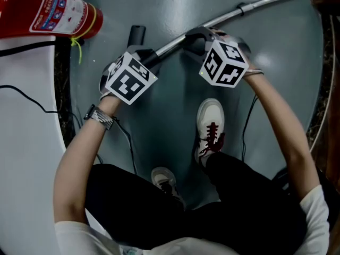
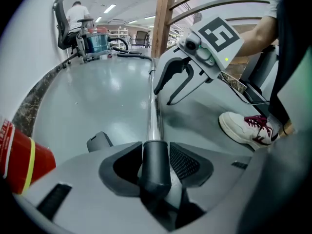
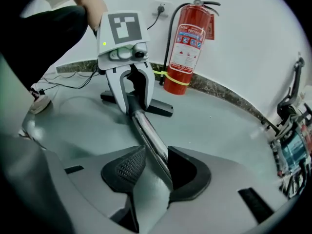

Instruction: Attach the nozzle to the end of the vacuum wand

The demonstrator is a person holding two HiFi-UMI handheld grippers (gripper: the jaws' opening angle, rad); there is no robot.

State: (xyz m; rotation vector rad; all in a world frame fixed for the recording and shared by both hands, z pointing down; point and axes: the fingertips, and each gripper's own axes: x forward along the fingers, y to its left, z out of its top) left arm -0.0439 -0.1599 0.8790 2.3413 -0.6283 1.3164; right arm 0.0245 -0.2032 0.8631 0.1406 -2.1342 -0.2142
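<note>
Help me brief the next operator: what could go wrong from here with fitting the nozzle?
1. The left gripper clamps the dark end of the wand, probably where the nozzle fits, so it could block the joint.
2. The right gripper holds smooth chrome tube, which might slip or roll.
3. Both grippers grip the wand, while what looks like the nozzle lies on the floor. Freeing one to fetch it may let the wand swing or drop.
</note>
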